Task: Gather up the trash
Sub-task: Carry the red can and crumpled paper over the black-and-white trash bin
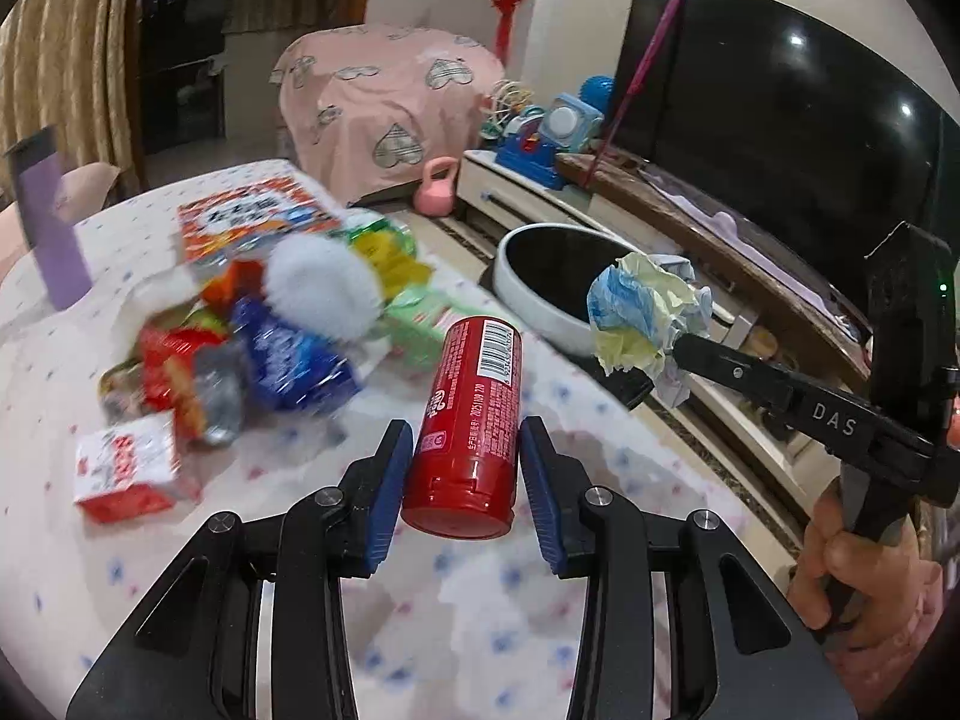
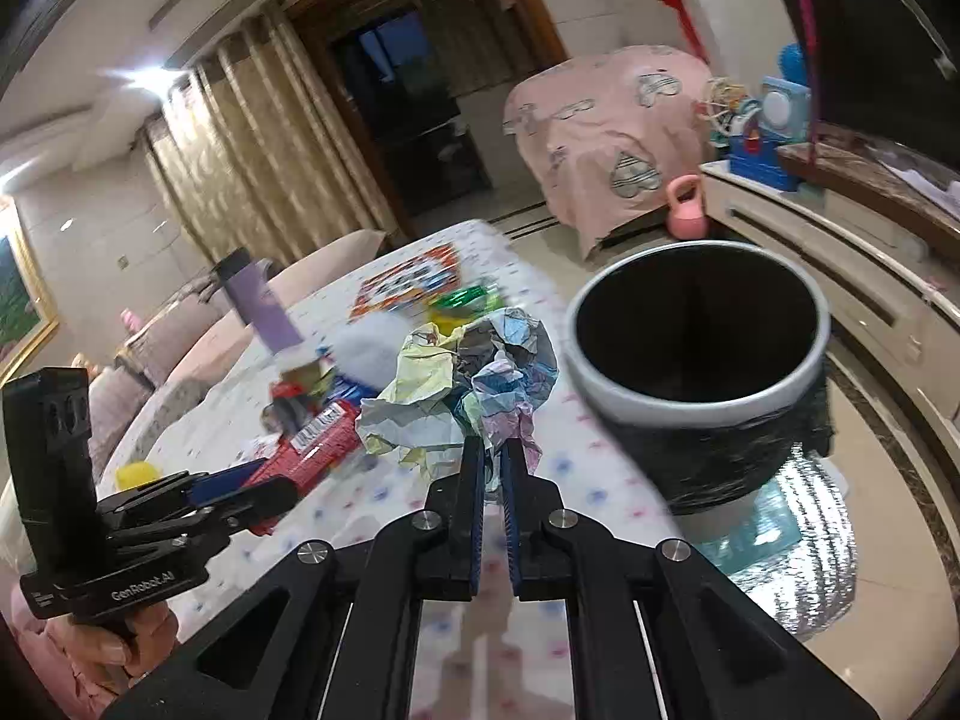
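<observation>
Above the table edge, both grippers point downward at a slant. Left gripper (image 1: 465, 438) has its blue pads clamped on a red can (image 1: 471, 420), can lying lengthwise along the fingers, base toward the camera, barcode end away, lifted clear of the cloth. Right gripper (image 2: 492, 456) is squeezed fully together on a crumpled paper wad (image 2: 468, 378) (pale yellow, blue and white sheets bunched up), wad sticking out past the fingertips. Left view shows the right gripper (image 1: 651, 369) coming in from the right side with the same wad (image 1: 645, 318) at its tip, and a hand (image 1: 858, 564) wrapped round its handle low right. Right view shows the left gripper (image 2: 252, 489) low left, red can (image 2: 312, 447) between its fingers.

Trash bin (image 2: 699, 360): round, pale rim, dark inside, standing on the floor just beside the table edge, mouth open upward. Wad is near the rim, not over the opening.

Table (image 1: 480, 630) has a white cloth with small blue and pink marks. Remaining trash pile (image 1: 252, 336) sits further back on it: snack wrappers, a small red-white box, a fluffy white ball, motion-blurred. Purple bottle (image 1: 51, 228) stands upright at the far left.

Room: TV (image 1: 780, 138) on a long low cabinet, toys on it, pink kettlebell (image 1: 438, 186) on the floor, pink heart-print cover (image 1: 384, 114) over furniture, gold curtains (image 2: 240, 150).
</observation>
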{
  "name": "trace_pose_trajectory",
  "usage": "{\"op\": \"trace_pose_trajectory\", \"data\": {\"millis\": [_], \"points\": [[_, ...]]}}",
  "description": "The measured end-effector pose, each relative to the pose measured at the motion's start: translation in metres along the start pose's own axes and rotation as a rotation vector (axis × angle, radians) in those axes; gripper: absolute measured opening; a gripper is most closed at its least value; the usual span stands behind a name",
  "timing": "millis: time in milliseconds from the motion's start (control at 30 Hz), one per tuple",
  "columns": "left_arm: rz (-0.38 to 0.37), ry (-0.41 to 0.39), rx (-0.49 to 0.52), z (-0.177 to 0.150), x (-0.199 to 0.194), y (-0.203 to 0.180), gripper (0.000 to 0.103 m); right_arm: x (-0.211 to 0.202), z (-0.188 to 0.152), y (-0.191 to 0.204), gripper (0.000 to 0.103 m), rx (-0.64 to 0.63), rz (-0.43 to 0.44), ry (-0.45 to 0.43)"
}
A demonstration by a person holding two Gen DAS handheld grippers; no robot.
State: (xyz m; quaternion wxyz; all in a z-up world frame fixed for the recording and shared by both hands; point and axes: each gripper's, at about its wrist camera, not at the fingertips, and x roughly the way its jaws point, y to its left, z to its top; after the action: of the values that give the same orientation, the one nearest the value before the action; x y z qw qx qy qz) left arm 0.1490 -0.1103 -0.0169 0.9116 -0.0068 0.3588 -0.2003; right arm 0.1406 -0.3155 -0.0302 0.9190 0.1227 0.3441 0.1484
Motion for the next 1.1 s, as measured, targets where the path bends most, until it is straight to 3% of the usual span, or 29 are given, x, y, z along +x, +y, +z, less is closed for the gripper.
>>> {"op": "trace_pose_trajectory", "data": {"millis": [433,1100], "points": [[-0.039,-0.026,0.038,0.045,0.039,-0.047,0.036,-0.006,0.031,-0.055,0.006,0.022,-0.096,-0.035],[-0.049,0.05,0.057,0.097,0.123,-0.085,0.035,0.027,0.067,-0.115,0.006,0.023,-0.186,0.034]]}}
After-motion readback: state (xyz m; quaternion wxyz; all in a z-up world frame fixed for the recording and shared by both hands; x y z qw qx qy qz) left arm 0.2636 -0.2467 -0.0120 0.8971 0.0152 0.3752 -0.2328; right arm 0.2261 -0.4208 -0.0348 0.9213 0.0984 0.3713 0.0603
